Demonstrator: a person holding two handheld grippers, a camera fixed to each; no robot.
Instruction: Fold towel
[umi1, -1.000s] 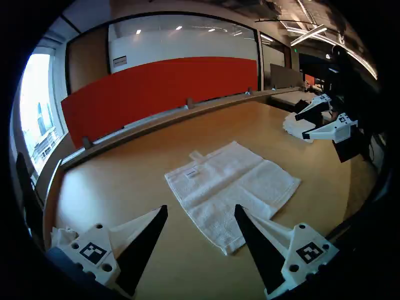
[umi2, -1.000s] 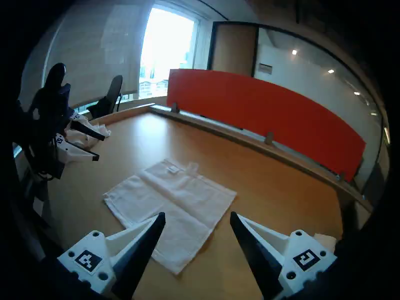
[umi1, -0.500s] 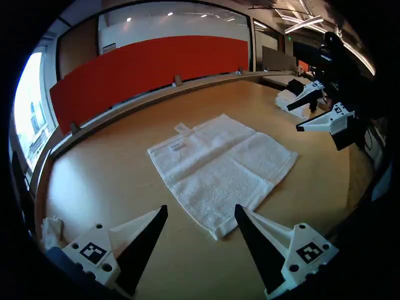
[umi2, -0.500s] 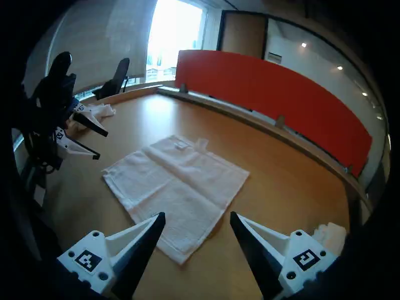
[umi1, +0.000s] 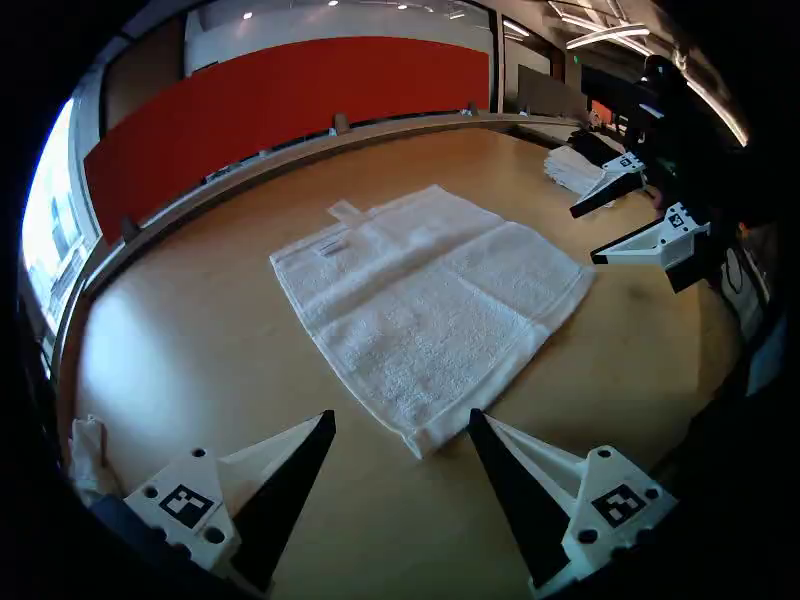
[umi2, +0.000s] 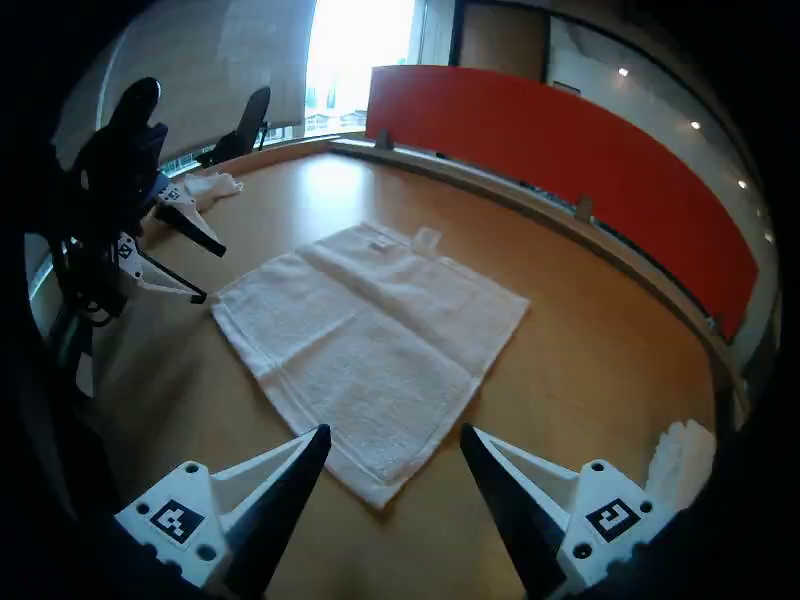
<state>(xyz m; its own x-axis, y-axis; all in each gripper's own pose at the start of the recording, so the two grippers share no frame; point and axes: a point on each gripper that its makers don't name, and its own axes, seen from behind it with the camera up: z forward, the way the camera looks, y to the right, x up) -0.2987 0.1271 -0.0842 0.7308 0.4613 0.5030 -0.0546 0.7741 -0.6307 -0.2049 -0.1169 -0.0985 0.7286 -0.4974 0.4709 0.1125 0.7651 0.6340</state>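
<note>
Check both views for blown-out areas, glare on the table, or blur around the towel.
Left gripper view: the window at the edge is blown out, the towel weave is sharp, and the fisheye bows the red panel. Right gripper view: the window is overexposed and throws glare on the table; the towel is crisp, with no motion blur.

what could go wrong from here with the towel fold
1. The white towel lies flat on the wooden table. The open left claw and open right claw each face a near corner, so the fingers may skid over the cloth or catch only the hem.
2. If one corner lifts before the other, the fold would likely come out skewed.
</note>
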